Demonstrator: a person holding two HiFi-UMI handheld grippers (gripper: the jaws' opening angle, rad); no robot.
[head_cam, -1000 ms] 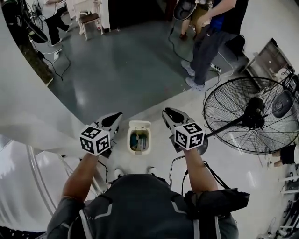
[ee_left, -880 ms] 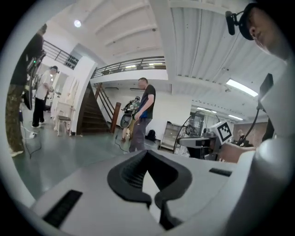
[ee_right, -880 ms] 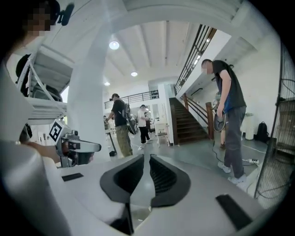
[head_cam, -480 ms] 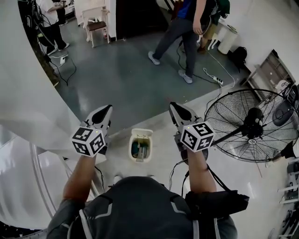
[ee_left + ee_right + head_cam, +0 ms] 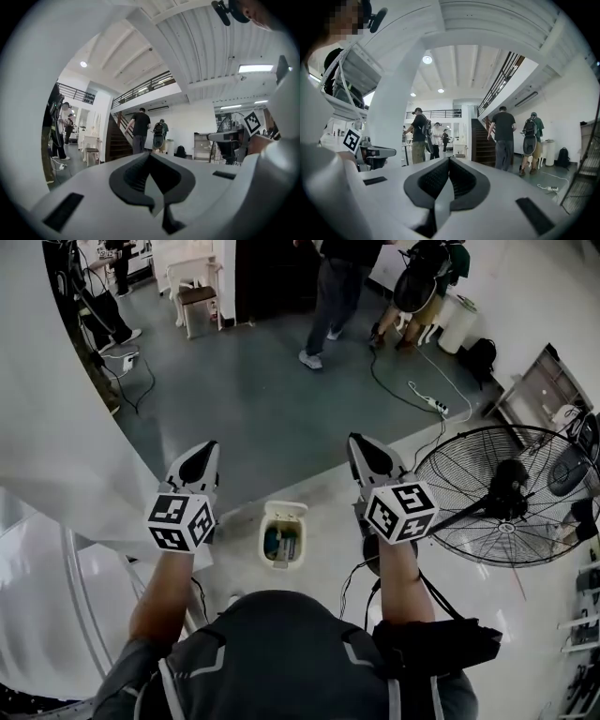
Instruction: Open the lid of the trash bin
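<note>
A small cream trash bin [image 5: 282, 538] stands on the pale floor below me, between my two arms. Its lid [image 5: 284, 511] is tipped up at the far side and bluish contents show inside. My left gripper [image 5: 199, 463] is held level, well above the floor and left of the bin, jaws shut with nothing in them. My right gripper [image 5: 365, 452] is held the same way to the right of the bin, also shut and empty. In the left gripper view the left gripper [image 5: 149, 161] points at the room, with its dark pads pressed together. So does the right gripper [image 5: 448, 164] in the right gripper view.
A large floor fan [image 5: 506, 493] stands close on the right. A power strip with cable [image 5: 428, 397] lies on the grey floor ahead. People [image 5: 330, 292] walk near a staircase [image 5: 483, 140] at the back. A white curved wall [image 5: 56, 446] runs along my left.
Both grippers have risen and drawn a little apart, away from the bin. The right jaws have closed. A person at the back has walked leftwards.
</note>
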